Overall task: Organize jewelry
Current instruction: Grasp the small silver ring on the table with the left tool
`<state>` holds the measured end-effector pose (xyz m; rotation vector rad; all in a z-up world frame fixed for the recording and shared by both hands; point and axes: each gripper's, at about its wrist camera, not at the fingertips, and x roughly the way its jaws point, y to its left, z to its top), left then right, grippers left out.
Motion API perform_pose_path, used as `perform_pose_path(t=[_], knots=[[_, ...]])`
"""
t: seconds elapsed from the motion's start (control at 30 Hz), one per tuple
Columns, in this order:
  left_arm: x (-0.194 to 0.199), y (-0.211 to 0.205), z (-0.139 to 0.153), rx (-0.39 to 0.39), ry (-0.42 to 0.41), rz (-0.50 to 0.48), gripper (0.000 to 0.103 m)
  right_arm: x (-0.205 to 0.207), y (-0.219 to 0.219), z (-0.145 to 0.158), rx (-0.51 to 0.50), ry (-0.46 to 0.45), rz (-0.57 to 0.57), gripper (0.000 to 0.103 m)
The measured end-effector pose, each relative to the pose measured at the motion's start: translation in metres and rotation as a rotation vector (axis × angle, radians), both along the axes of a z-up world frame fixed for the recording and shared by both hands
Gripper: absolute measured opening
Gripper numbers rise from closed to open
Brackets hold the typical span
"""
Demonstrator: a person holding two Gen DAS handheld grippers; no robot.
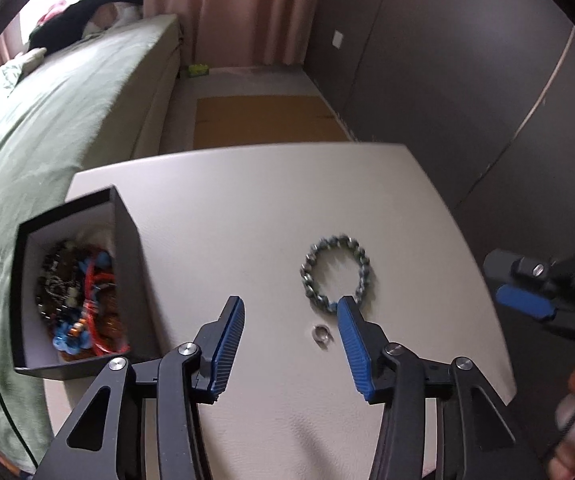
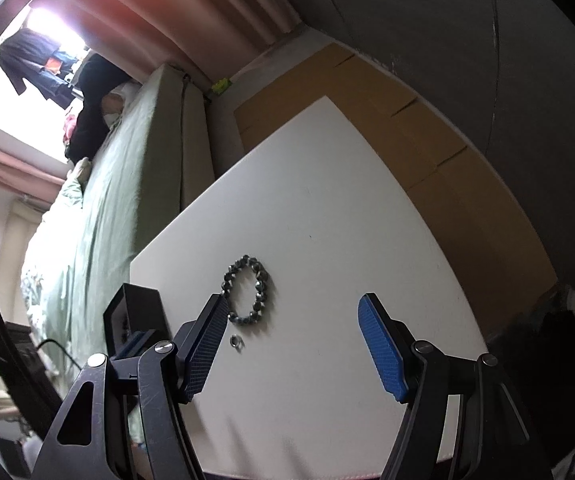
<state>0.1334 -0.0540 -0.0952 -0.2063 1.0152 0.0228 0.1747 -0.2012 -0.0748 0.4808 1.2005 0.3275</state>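
Observation:
A dark beaded bracelet (image 1: 336,271) lies on the white table (image 1: 247,208), with a small silver ring (image 1: 322,334) just in front of it. A black box (image 1: 75,280) at the table's left edge holds several colourful bracelets. My left gripper (image 1: 290,310) is open and empty above the table, its right fingertip over the bracelet's near edge. My right gripper (image 2: 291,312) is open and empty; the bracelet (image 2: 247,294) and ring (image 2: 236,341) sit by its left finger. The box (image 2: 135,320) shows at the left.
A bed with a green cover (image 1: 47,120) runs along the left of the table. Cardboard sheets (image 1: 263,120) lie on the floor beyond it. A dark wall (image 1: 467,80) stands to the right. The right gripper (image 1: 535,296) appears at the table's right edge.

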Motion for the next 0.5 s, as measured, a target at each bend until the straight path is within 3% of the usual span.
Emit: perform_pose_path(t=[0.17, 0.4, 0.5], knots=[[0.004, -0.010, -0.018, 0.017, 0.034, -0.018, 0.040, 0.001, -0.014, -0.004, 0.030, 0.026, -0.034, 0.068], [0.011, -0.023, -0.035, 0.022, 0.052, -0.031, 0.034, 0.002, -0.021, -0.005, 0.014, 0.034, -0.047, 0.068], [0.013, -0.032, -0.042, 0.065, 0.064, -0.037, 0.022, 0.003, -0.022, -0.004, 0.009, 0.034, -0.045, 0.068]])
